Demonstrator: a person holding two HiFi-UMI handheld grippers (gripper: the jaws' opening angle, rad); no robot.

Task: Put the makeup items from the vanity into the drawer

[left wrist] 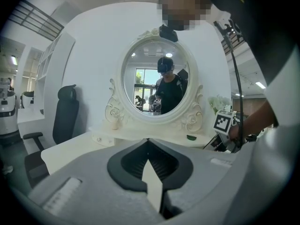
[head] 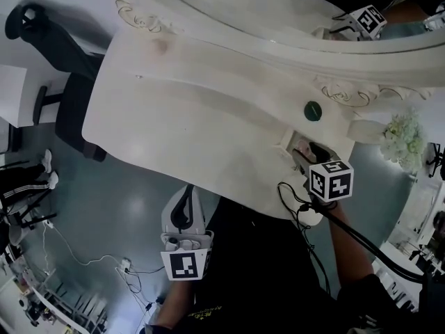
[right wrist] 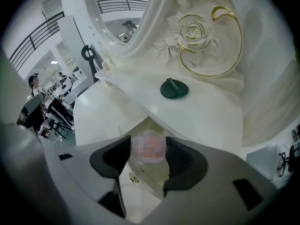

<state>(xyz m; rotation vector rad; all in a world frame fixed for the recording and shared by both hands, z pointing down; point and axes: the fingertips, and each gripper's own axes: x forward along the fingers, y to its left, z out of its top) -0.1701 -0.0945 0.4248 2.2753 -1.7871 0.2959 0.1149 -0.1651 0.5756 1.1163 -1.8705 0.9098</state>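
A dark green round compact (head: 313, 110) lies on the white vanity's raised shelf (right wrist: 206, 111), below the carved rose; it also shows as the green compact (right wrist: 174, 88). Under the shelf a small drawer (head: 288, 141) stands pulled out. My right gripper (head: 306, 155) reaches into it, shut on a round pinkish makeup item (head: 302, 147). In the right gripper view a mosaic patch hides that item between the pads of the right gripper (right wrist: 147, 149). My left gripper (head: 188, 197) hangs off the vanity's front edge, shut and holding nothing, as the left gripper (left wrist: 148, 142) points at the mirror.
A black office chair (head: 69, 68) stands left of the vanity top (head: 181, 117). White flowers (head: 403, 141) sit at the right end. The oval mirror (left wrist: 157, 86) rises at the back. A black cable (head: 361, 239) trails from the right gripper, and cords lie on the floor (head: 90, 263).
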